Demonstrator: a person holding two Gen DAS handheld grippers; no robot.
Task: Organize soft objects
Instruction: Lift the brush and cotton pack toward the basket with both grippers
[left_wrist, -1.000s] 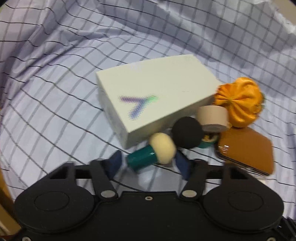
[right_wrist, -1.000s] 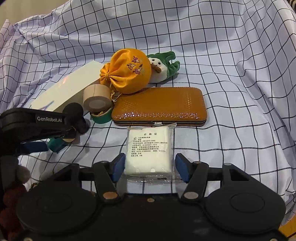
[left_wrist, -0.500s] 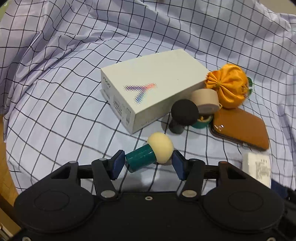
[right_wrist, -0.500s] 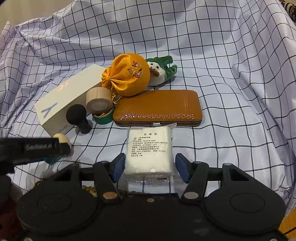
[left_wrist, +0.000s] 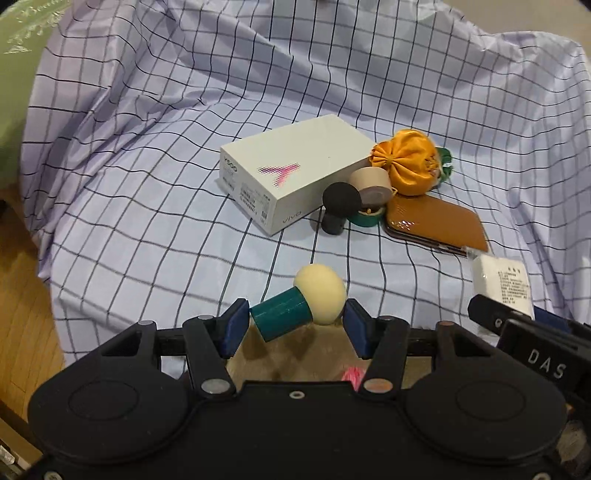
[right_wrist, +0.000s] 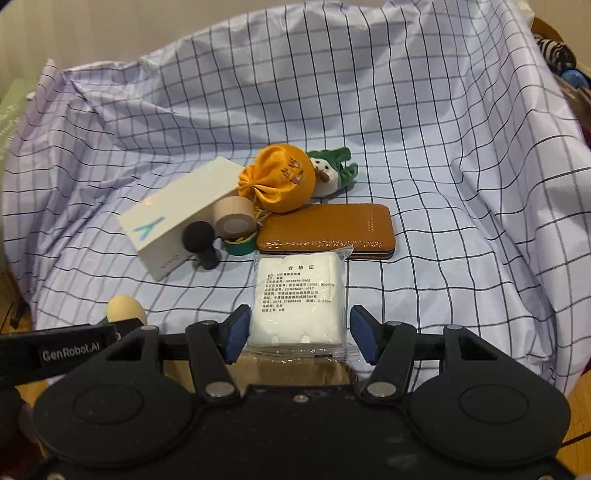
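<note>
My left gripper (left_wrist: 293, 328) is shut on a mushroom-shaped sponge (left_wrist: 301, 304) with a teal stem and cream cap, held above the cloth's front edge. My right gripper (right_wrist: 299, 332) is shut on a white cotton-pad packet (right_wrist: 299, 299) in clear wrap; the packet also shows in the left wrist view (left_wrist: 502, 282). On the checked cloth (right_wrist: 443, 166) lie an orange drawstring pouch (right_wrist: 282, 184), a small green-and-white plush (right_wrist: 330, 171), a black sponge mushroom (right_wrist: 201, 238) and a beige one with a green stem (right_wrist: 234, 223).
A white phone box (right_wrist: 177, 216) lies left of the pile and a flat brown leather case (right_wrist: 328, 232) right of it. The cloth rises in folds at the back and sides. Wooden floor (left_wrist: 22, 314) shows at left. Under the grippers is a brown container with a pink thing (left_wrist: 351, 376).
My left gripper closed on the teal-and-cream sponge, lifted it and drew back from the pile toward the front edge. My right gripper, holding the packet, also drew back and up.
</note>
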